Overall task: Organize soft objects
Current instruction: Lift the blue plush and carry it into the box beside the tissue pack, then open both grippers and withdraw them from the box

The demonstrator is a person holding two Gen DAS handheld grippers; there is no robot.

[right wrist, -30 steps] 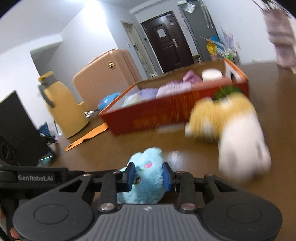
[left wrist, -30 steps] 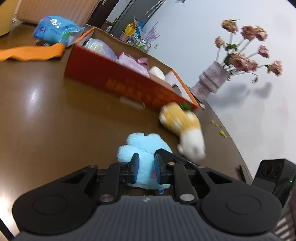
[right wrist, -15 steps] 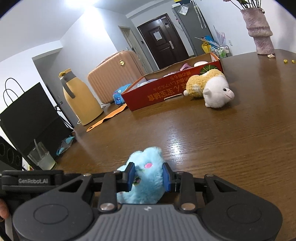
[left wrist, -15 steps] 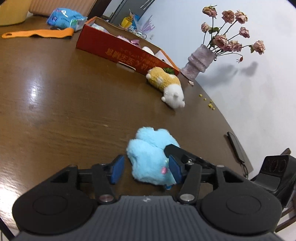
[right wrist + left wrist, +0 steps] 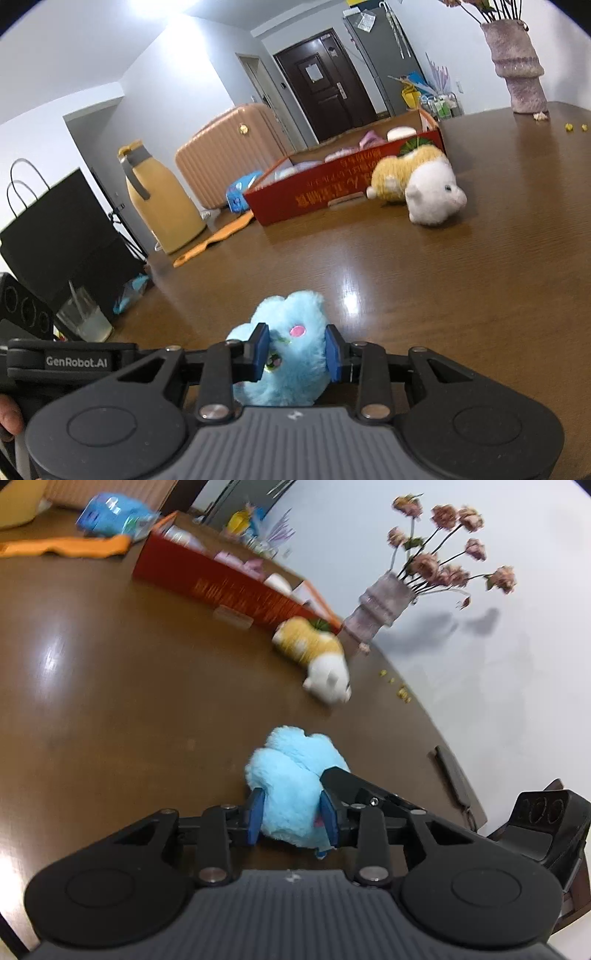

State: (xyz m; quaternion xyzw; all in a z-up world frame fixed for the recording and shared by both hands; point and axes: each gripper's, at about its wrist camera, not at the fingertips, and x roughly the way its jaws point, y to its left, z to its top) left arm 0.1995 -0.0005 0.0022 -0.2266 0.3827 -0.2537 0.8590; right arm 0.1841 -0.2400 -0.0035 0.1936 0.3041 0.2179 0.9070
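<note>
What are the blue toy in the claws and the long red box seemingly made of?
Blue toy: fluffy synthetic plush, judging by its long fuzzy pile and an embroidered-looking pink patch. It sits between the pads of the right claw and the left claw. Red box: probably printed cardboard, with thin flat walls, folded flaps and gold lettering.

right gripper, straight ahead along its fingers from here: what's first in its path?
Nothing beyond the blue plush the right gripper is already shut on. Past it lies bare table. The red box and the yellow-and-white plush sit farther off, right of that line, though depth is unclear.
</note>
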